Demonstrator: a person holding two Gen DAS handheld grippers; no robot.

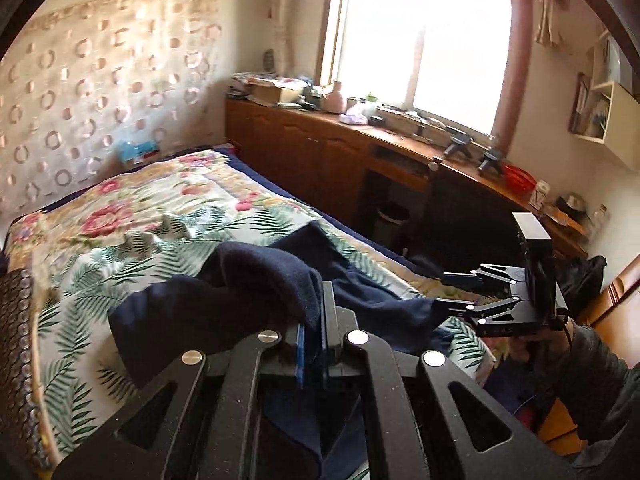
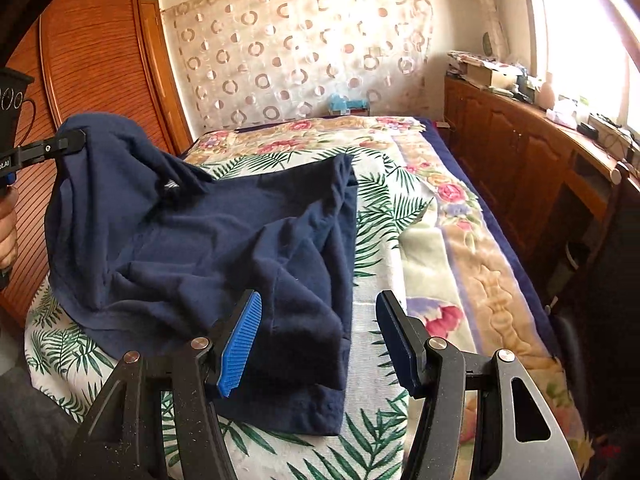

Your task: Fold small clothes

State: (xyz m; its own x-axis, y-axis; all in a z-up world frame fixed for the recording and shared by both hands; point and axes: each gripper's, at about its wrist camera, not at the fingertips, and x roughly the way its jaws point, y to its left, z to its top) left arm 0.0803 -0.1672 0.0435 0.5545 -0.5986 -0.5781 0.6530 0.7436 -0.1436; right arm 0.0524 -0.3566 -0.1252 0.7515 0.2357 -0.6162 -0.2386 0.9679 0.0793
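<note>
A navy blue garment (image 2: 208, 236) lies crumpled on the bed's leaf-and-flower blanket (image 2: 404, 216). My left gripper (image 2: 74, 142) is shut on one corner of it and holds that corner lifted at the left, so the cloth drapes down to the bed. In the left wrist view the same cloth (image 1: 256, 276) bunches over the closed left gripper (image 1: 316, 320). My right gripper (image 2: 319, 300) stands open just above the garment's near right edge, with its blue pads (image 2: 240, 340) clear of the fabric. From the left wrist view, the right gripper (image 1: 454, 292) shows at the cloth's far end.
A wooden wardrobe (image 2: 100, 60) stands left of the bed. A long wooden cabinet (image 1: 320, 148) with cluttered top runs under the window (image 1: 424, 40). A dark chair (image 1: 468, 216) and a bin (image 1: 390, 220) sit beside the bed. A patterned curtain (image 2: 296, 52) hangs behind.
</note>
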